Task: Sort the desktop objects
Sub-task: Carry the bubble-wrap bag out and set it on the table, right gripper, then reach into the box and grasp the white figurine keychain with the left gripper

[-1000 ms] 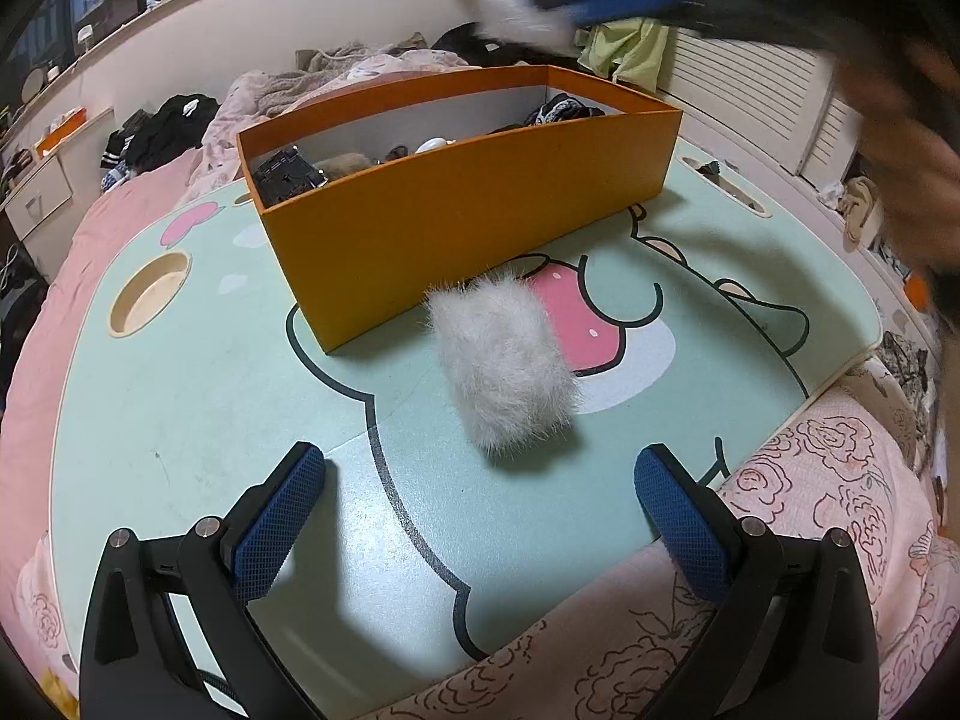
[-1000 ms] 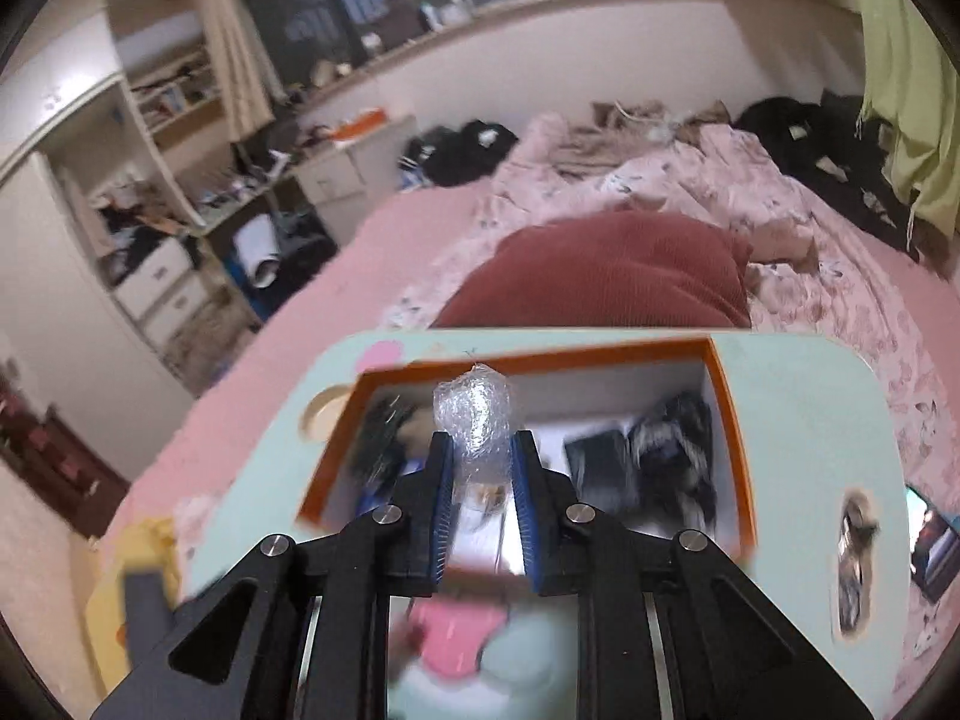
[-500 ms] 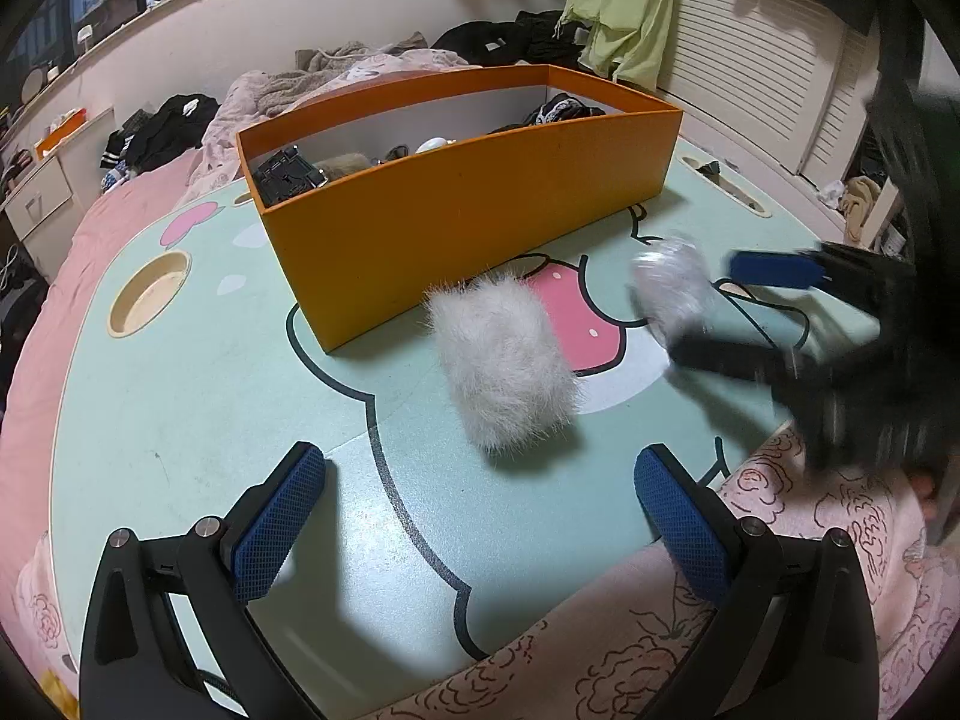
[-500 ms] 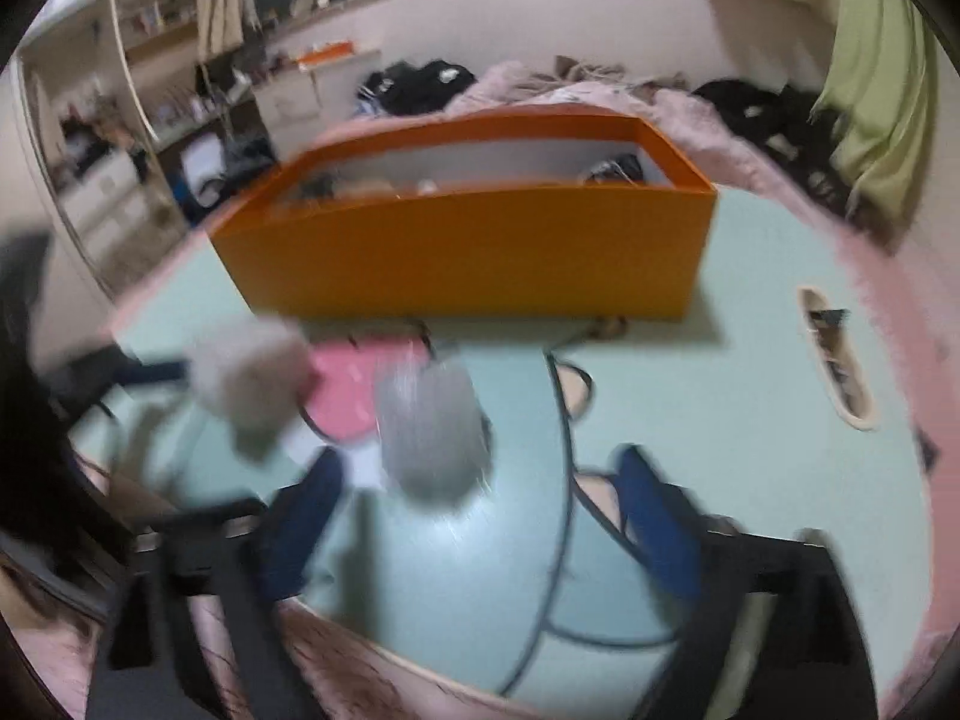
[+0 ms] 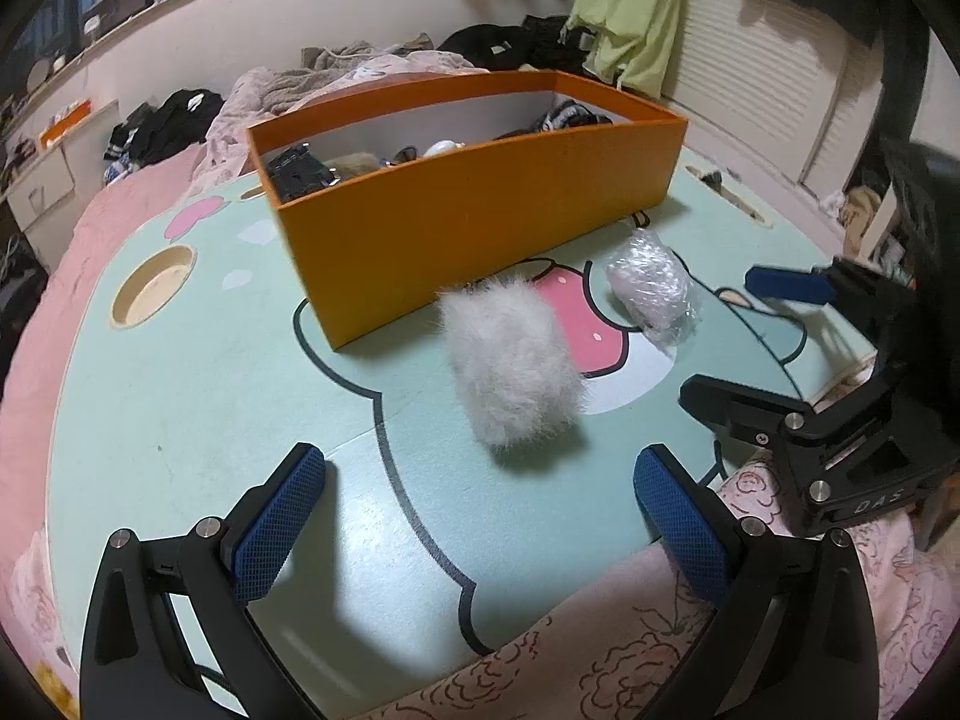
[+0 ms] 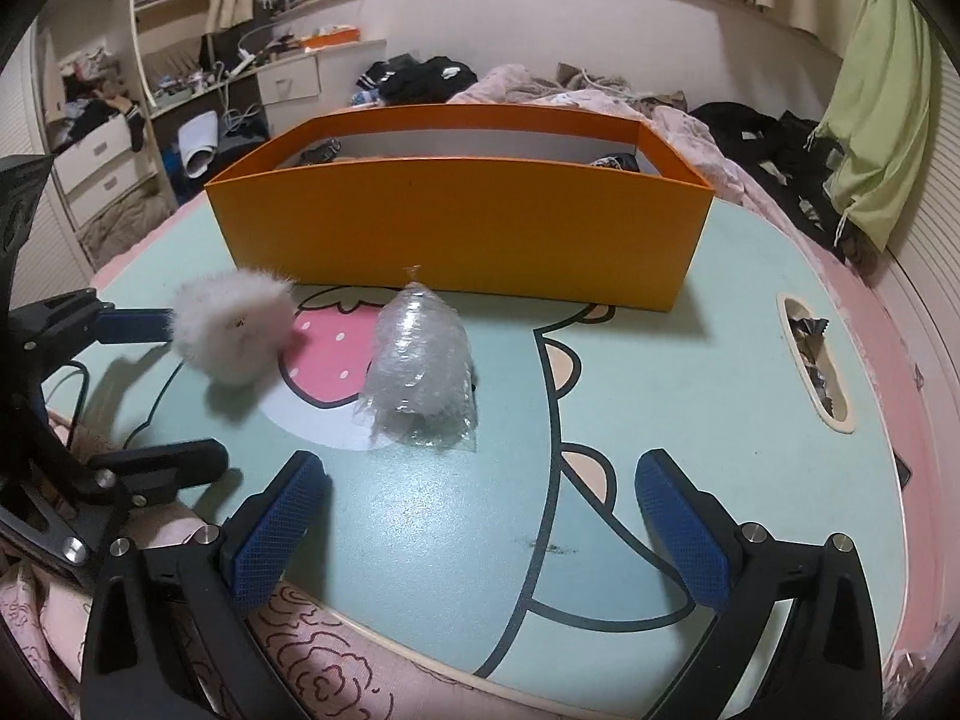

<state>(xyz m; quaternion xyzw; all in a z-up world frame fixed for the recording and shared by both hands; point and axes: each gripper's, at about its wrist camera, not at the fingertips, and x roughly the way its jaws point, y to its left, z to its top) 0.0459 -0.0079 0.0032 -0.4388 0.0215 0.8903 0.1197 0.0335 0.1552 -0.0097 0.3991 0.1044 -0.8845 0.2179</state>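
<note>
A clear plastic-wrapped bundle (image 6: 420, 366) lies on the mint cartoon table (image 6: 690, 396), in front of the orange box (image 6: 462, 228). My right gripper (image 6: 480, 474) stands open just short of it, with nothing between its fingers. To the bundle's left rests a white fluffy item (image 6: 234, 330). In the left wrist view that fluffy item (image 5: 510, 360) is ahead of my open, empty left gripper (image 5: 477, 468), with the bundle (image 5: 648, 282) beyond it. The orange box (image 5: 468, 210) holds several dark objects. My right gripper (image 5: 750, 342) shows at the right edge.
A round cup hole (image 5: 153, 294) is sunk in the table's left side, and a long slot (image 6: 813, 360) with wrappers in its right side. Pink floral bedding (image 5: 600, 666) borders the near edge. Clothes are piled on the bed behind the box.
My right gripper came down from above the box with the plastic bundle, set it on the table and opened. The left gripper and the fluffy item have not moved.
</note>
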